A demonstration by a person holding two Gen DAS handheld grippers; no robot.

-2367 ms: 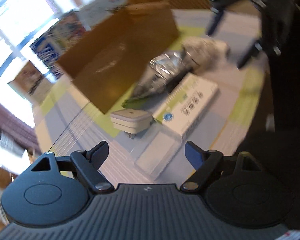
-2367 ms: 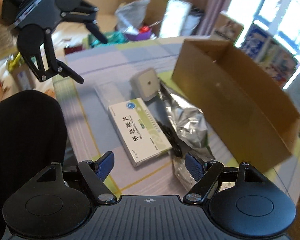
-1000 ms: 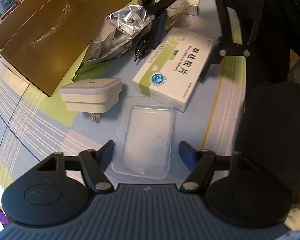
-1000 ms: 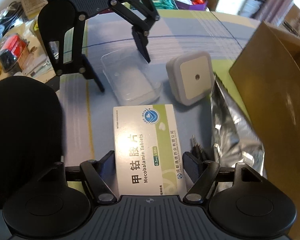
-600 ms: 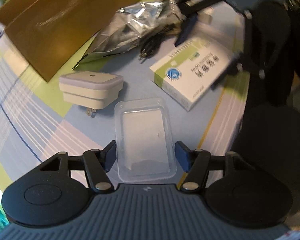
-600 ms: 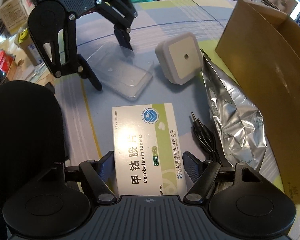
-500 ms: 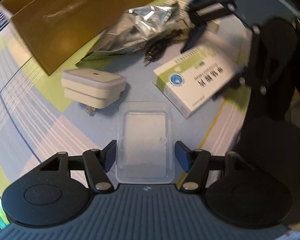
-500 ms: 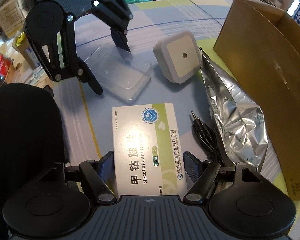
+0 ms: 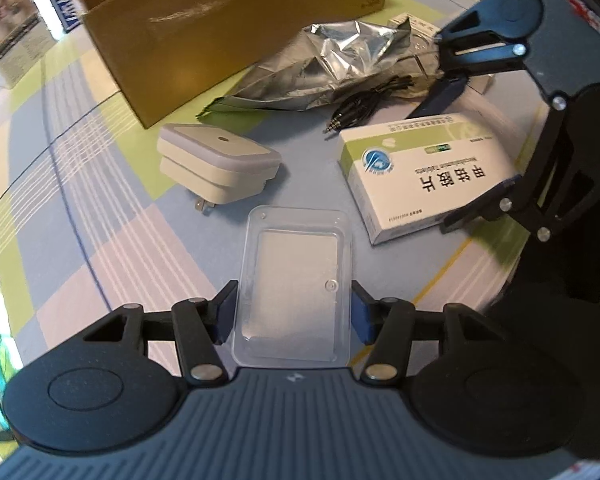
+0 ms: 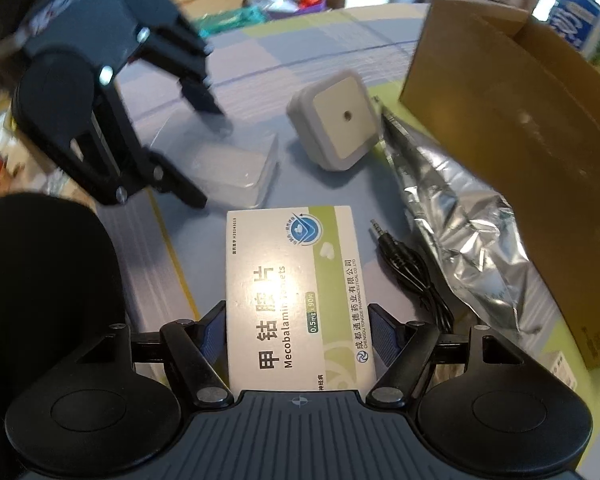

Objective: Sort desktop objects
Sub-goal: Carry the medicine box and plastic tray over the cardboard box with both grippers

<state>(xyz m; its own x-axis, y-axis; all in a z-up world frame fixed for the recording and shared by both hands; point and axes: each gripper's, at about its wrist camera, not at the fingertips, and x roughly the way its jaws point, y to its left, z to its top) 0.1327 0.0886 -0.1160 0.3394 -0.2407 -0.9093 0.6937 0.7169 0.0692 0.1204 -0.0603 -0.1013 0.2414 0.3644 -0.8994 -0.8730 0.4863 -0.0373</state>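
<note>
Item: clear plastic case, flat and rectangular, lying on the checked tablecloth; long axis runs straight ahead along the fingers of the left gripper, whose blue pads press its two long edges, so the jaws are clamped on it across the short width. Item: white-and-green tablet box, flat on the cloth, long axis likewise in line with the right gripper; its pads sit against both long sides, grasping the near end. Each arm thus holds the thing nearer to it, and the two lie just beside each other, not touching. Adjacent: white plug-in night light beyond the case; black audio cable and crumpled foil pouch to the right of the box. Destination, by judgement: open cardboard box, standing past the pouch, ahead of both grippers; both loads need lifting clear first.
</note>
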